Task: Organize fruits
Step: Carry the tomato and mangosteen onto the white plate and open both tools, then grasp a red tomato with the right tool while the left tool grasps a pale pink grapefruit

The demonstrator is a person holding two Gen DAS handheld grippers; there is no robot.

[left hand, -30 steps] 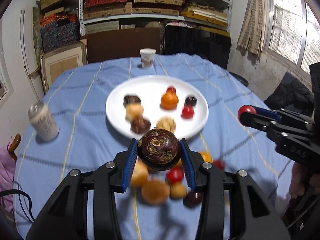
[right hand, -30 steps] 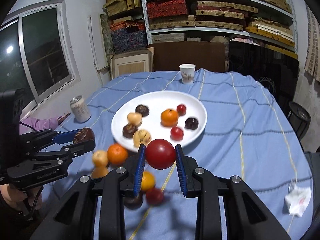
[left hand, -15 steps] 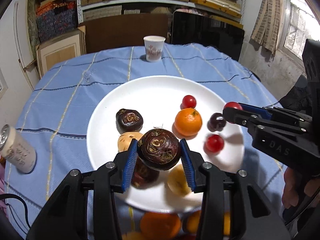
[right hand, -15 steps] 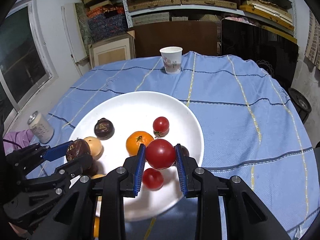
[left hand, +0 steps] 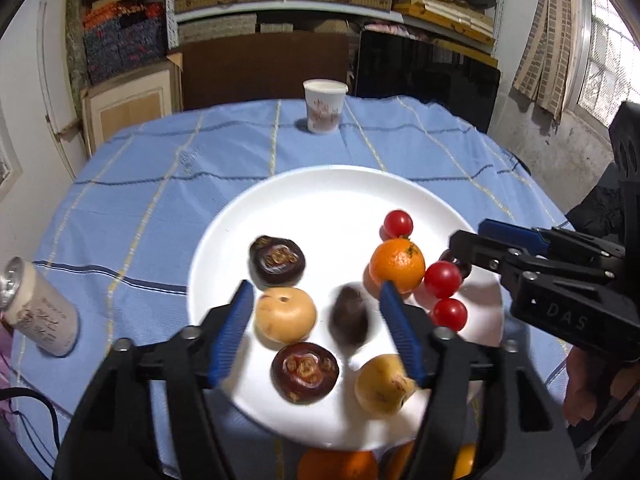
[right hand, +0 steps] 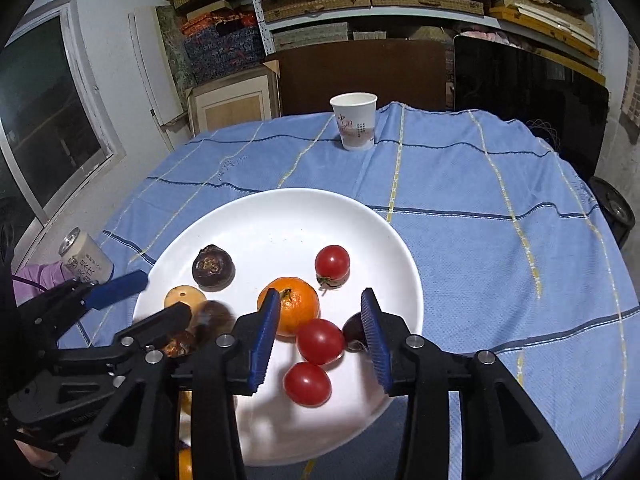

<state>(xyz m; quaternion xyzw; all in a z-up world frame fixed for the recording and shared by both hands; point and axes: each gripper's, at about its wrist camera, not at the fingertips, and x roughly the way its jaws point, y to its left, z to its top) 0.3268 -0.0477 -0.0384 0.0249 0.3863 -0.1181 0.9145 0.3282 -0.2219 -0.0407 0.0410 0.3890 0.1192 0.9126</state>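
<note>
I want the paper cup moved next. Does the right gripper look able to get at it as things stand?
Probably yes. The paper cup stands alone on the cloth beyond the plate, nothing around it. The right gripper, jaws opening over the plate, holds nothing.

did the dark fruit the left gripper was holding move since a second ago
Yes. The dark fruit has dropped from between the opening fingers of the left gripper onto the white plate, landing beside the tan fruit.

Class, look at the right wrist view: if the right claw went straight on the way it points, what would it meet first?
Most likely the red tomato lying loose between its opening jaws on the white plate. The right claw has the orange just beyond, though depth is hard to judge.
</note>
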